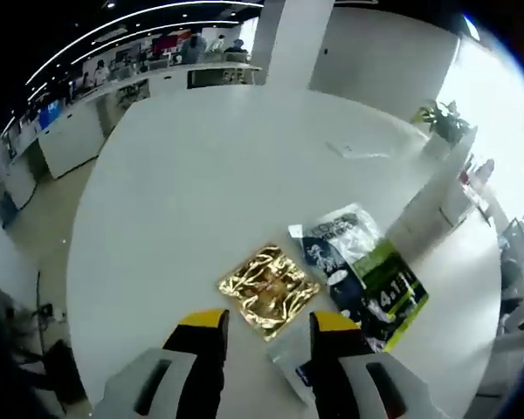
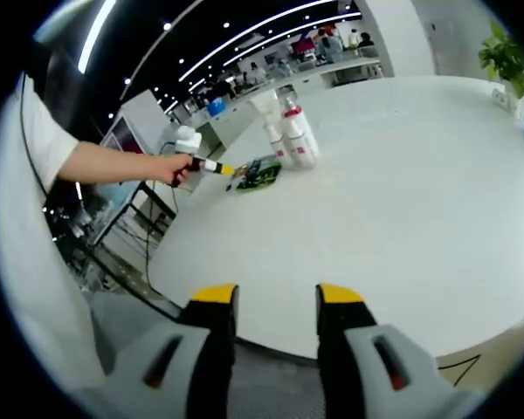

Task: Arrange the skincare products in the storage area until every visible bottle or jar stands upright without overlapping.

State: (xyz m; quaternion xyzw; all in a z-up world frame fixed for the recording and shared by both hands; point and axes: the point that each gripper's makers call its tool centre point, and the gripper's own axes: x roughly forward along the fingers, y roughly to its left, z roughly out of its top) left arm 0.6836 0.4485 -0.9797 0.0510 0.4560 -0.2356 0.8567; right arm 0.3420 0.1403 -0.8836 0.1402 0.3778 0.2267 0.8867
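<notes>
Round white tabletop (image 1: 201,166), shiny gold foil sachet (image 1: 268,289) lying flat just ahead of the released left hand-held gripper (image 1: 268,325), green and white printed sachet (image 1: 365,274) just beside the gold one, white plastic bottles (image 2: 288,131) upright, far beyond the released right hand-held gripper (image 2: 275,297)

Foil packet (image 1: 268,289) on table (image 1: 201,175), sachet (image 1: 362,271) just beside it; bottles (image 2: 288,131) grouped behind

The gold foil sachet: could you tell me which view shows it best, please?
The left gripper view: the gold foil sachet lies flat on the white table, just beyond the open jaws. In the right gripper view, it cannot be made out among the distant packets.
</notes>
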